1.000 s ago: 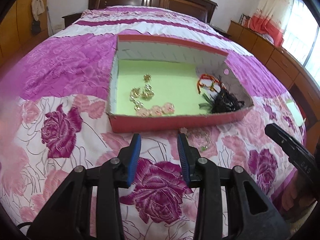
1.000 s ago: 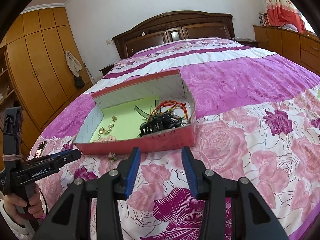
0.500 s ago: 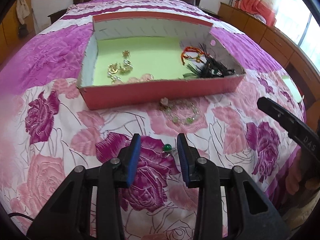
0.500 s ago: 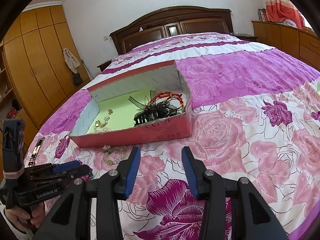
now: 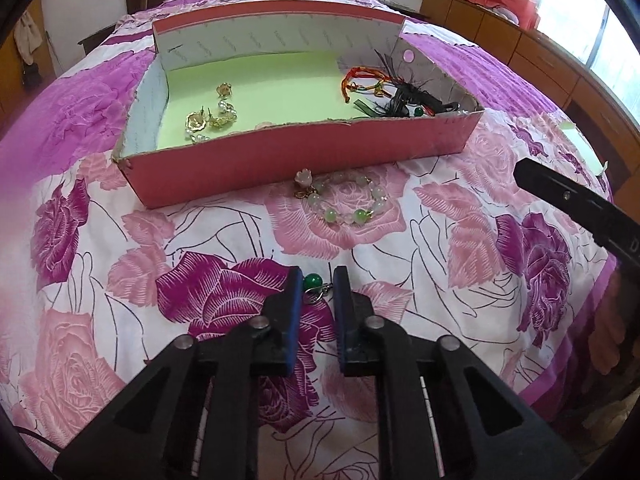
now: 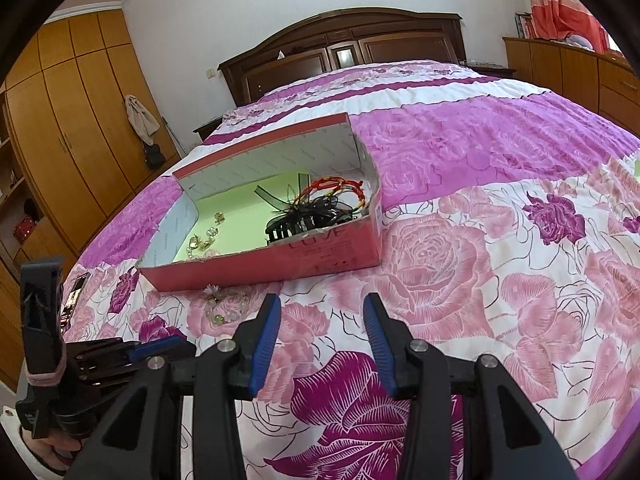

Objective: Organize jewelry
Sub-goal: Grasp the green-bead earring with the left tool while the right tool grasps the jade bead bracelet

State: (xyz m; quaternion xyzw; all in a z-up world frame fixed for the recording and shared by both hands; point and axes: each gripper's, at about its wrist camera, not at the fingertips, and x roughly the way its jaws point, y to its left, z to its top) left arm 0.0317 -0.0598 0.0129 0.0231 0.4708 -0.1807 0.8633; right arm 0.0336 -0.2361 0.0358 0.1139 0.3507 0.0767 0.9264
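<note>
My left gripper (image 5: 314, 282) sits low over the floral bedspread (image 5: 460, 248), well in front of the red box (image 5: 304, 152), its blue pads drawn in close around a green-bead earring (image 5: 313, 281) lying between them, though I can't quite tell whether they are actually pinching it. The beaded bracelet (image 5: 344, 196) lies on the spread just in front of the box's near wall, with gold earrings (image 5: 208, 118) at the box's left end and red cords and a black hair clip (image 5: 404, 98) at its right end. My right gripper (image 6: 320, 320) hovers in front of the box too, fingers wide apart and empty.
</note>
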